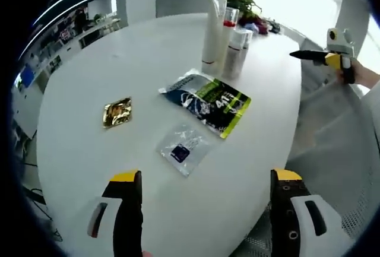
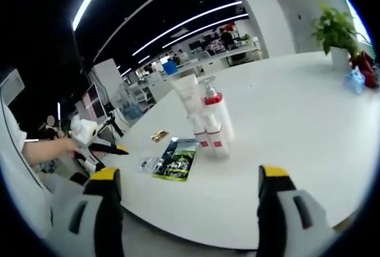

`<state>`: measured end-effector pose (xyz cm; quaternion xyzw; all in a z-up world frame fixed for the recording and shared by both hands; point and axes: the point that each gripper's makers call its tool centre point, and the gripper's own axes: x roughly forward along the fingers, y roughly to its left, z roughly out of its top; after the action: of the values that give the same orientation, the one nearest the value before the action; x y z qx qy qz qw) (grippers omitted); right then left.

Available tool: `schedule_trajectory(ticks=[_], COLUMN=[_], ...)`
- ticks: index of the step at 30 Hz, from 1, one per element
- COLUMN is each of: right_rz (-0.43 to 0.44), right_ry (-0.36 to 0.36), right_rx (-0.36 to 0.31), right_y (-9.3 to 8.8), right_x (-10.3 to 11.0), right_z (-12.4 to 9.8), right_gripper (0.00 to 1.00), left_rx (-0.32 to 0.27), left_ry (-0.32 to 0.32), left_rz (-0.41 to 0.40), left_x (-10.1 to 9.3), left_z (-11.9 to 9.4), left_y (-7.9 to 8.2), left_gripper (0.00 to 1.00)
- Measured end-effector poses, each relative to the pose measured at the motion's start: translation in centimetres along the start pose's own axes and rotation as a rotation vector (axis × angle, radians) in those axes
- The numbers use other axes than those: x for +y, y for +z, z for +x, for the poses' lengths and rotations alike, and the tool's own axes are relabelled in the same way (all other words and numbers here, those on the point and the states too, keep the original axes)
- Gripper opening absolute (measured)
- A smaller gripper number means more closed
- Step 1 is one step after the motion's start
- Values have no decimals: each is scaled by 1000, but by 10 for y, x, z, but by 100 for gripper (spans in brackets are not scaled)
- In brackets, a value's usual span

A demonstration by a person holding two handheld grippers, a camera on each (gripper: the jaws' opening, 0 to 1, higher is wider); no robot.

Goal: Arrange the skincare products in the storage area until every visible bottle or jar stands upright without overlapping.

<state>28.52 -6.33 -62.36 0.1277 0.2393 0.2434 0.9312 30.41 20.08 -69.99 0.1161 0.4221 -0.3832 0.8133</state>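
Three white skincare containers stand upright in a tight cluster at the far side of the round white table (image 1: 77, 120): a tall white tube (image 1: 213, 28), a white pump bottle with a red collar (image 1: 228, 31) and a shorter white bottle with a red band (image 1: 239, 52), touching or nearly so. Nearer lie a dark blue and lime-green foil pouch (image 1: 209, 102), a small clear plastic packet with a dark square inside (image 1: 182, 149) and, to the left, a crumpled gold wrapper (image 1: 117, 112), all flat and apart from the bottles. A green potted plant (image 2: 335, 28) sits far off. The left gripper (image 1: 205, 189) hangs over the near table edge, jaws spread wide, holding nothing. The right gripper (image 2: 187, 189) is likewise wide apart and empty.
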Motion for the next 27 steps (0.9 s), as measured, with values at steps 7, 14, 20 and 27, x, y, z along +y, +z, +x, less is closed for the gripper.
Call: schedule_trajectory(ticks=[7, 14, 20, 27], right_rz=[-2, -6, -12, -20], right_ry=[8, 11, 12, 9], right_rx=[-6, -11, -16, -17], right_y=[1, 1, 2, 2], right_x=[1, 2, 2, 3], right_z=[-1, -1, -2, -2], right_gripper=[96, 96, 96, 96], left_rx=[-27, -71, -112, -200], left_ry=[26, 47, 99, 171], left_rz=[-46, -101, -115, -158], left_x=[-8, -16, -21, -24], left_z=[-6, -12, -19, -27], left_y=[-1, 1, 3, 10], left_gripper=[97, 97, 97, 97])
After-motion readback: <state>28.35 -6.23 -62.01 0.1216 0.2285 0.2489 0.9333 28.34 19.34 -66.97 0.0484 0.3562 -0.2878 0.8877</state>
